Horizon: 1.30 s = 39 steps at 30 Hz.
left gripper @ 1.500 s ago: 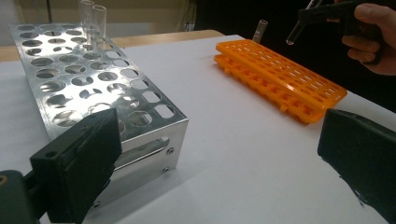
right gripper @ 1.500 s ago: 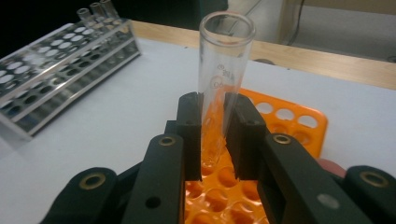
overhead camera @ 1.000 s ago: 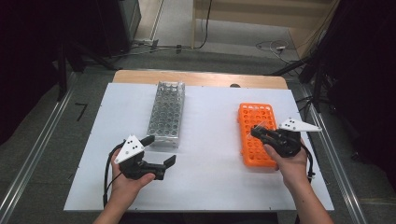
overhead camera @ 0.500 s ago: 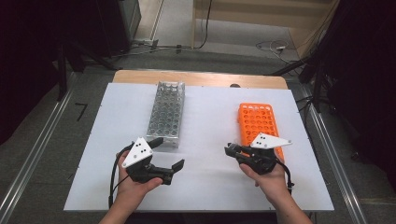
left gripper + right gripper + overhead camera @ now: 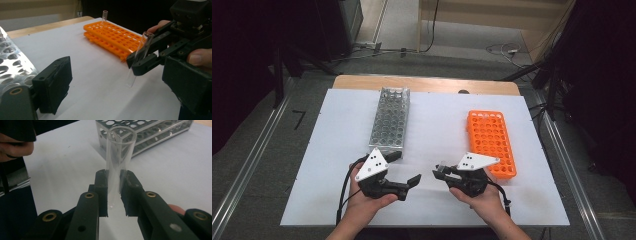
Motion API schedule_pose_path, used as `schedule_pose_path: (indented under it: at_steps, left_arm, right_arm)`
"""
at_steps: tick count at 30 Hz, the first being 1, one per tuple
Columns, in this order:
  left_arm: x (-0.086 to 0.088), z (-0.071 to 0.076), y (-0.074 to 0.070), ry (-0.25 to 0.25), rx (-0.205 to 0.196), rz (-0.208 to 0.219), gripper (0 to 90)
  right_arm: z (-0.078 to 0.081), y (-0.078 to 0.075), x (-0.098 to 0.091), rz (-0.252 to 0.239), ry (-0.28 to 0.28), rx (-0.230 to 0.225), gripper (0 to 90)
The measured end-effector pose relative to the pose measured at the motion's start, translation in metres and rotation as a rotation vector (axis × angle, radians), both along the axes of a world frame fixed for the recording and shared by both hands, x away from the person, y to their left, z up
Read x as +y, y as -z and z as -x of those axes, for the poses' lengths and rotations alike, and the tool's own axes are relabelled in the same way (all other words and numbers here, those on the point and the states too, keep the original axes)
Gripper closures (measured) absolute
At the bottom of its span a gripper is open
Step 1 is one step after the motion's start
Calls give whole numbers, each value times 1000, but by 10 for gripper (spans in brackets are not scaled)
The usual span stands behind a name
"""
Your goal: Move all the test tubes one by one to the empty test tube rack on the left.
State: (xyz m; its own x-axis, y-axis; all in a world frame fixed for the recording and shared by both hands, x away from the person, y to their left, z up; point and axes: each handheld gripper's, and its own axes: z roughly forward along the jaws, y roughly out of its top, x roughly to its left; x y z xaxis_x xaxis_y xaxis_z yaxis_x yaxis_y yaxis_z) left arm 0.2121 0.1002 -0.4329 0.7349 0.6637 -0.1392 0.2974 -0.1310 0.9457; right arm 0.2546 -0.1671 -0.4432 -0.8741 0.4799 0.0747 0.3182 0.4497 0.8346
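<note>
My right gripper [image 5: 438,173] [image 5: 113,177] is shut on a clear empty test tube [image 5: 117,157], held upright over the white table top. The left gripper view has that tube [image 5: 139,53] in the right gripper [image 5: 140,63], just in front of my left one. My left gripper [image 5: 405,168] [image 5: 117,75] is open; its jaws have just been closing a little, with nothing between the pads. An orange tube rack [image 5: 490,142] [image 5: 112,37] lies at the right with one tube [image 5: 104,15] standing in its far corner. A metal rack [image 5: 392,120] [image 5: 10,65] [image 5: 150,132] lies at the left.
A white sheet [image 5: 437,120] covers the table, with a strip of bare wood [image 5: 422,84] along the far edge. Both hands are near the front edge, between the two racks. Cables trail from the grippers toward the person.
My right gripper has come left and down from the orange rack to the front middle of the table, carrying the tube. My left gripper has shifted slightly right toward it.
</note>
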Motion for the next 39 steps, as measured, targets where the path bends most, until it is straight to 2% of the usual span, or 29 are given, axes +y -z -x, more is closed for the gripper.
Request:
schedule_pose_path:
  at_steps: [9,25,39]
  left_arm:
    - [-9,2,1,59,1,9,293]
    - [-23,4,5,115,4,1,573]
    - [-27,6,7,154,-7,-9,718]
  right_arm:
    - [10,2,17,16,-47,-5,742]
    - [19,0,31,19,-101,-1,742]
    - [21,0,34,16,-122,15,741]
